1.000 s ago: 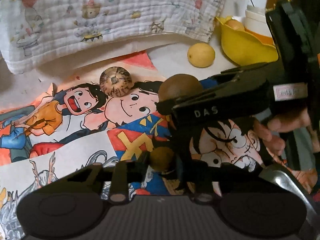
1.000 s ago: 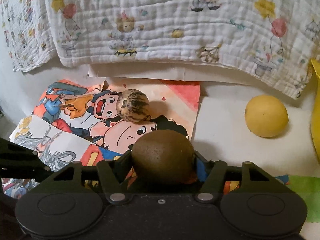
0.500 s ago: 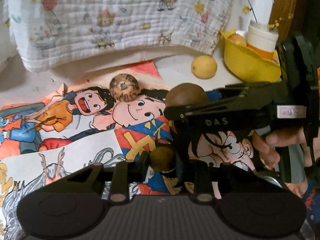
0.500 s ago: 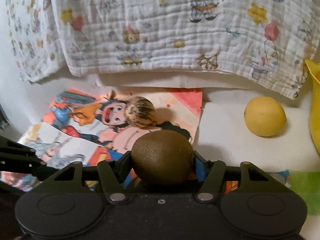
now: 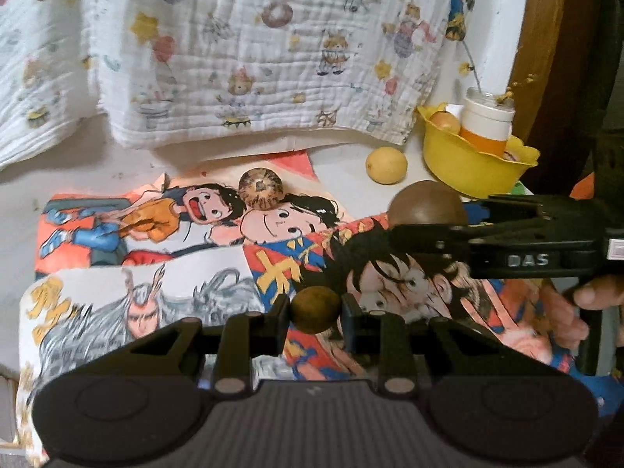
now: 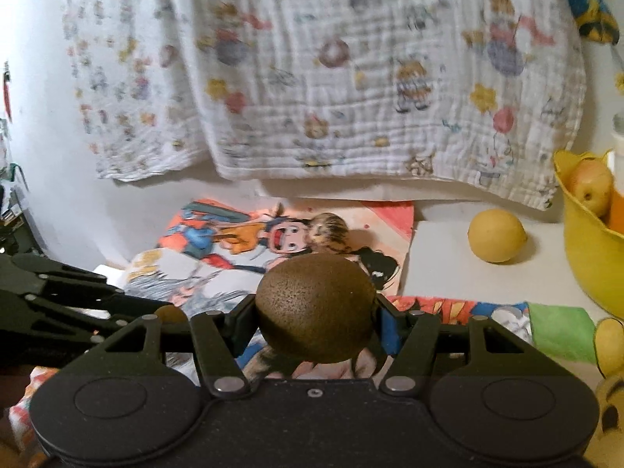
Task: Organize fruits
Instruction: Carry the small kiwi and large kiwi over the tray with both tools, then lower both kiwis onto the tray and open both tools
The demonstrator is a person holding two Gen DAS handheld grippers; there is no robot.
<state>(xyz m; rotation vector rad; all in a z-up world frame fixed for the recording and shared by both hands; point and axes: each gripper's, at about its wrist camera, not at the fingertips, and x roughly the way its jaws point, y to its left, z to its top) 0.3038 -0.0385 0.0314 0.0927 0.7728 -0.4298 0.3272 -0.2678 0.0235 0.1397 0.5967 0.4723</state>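
Observation:
My left gripper [image 5: 315, 310] is shut on a small brown round fruit [image 5: 315, 309], held above the cartoon posters. My right gripper [image 6: 315, 312] is shut on a larger brown kiwi [image 6: 315, 308]; it shows in the left wrist view [image 5: 427, 204] at right, with the kiwi above its fingers. A striped brown fruit [image 5: 260, 184] lies on the posters, also in the right wrist view [image 6: 330, 228]. A yellow lemon [image 5: 386, 160] [image 6: 496, 236] lies on white paper left of the yellow bowl [image 5: 460, 163] [image 6: 585, 257], which holds an apple [image 6: 592, 187].
A white printed cloth [image 5: 253, 58] hangs behind the table. A white and orange jar [image 5: 487, 124] stands in the bowl. A green cloth [image 6: 557, 327] and a yellow soft toy [image 6: 608, 370] lie at the right. A wooden post [image 5: 538, 39] stands at back right.
Both grippers have risen and pulled back with their fruits, so more of the hanging cloth and the bowl shows. The right gripper has moved right in the left wrist view.

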